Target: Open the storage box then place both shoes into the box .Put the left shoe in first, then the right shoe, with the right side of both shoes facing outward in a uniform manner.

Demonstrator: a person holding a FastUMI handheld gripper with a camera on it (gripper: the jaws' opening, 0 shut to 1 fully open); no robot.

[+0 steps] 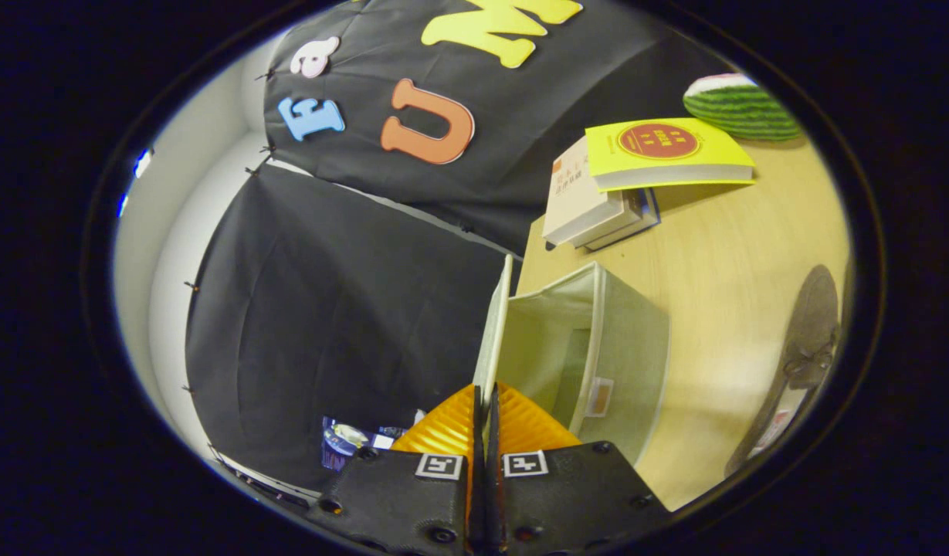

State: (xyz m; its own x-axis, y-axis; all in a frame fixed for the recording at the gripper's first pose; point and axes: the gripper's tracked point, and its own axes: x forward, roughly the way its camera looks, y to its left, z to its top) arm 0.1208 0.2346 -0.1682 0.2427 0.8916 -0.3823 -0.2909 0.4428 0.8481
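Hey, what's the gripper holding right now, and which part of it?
The hand-held gripper is shut on the box's lid, pinching its thin free edge between both fingers, with the lid swung up off the open box.

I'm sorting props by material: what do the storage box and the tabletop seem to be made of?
The pale green open storage box looks like woven fabric over stiff panels: matte, seamed edges. The tan table looks like smooth wood laminate with faint grain. The hand-held gripper is shut on the box's thin lid flap.
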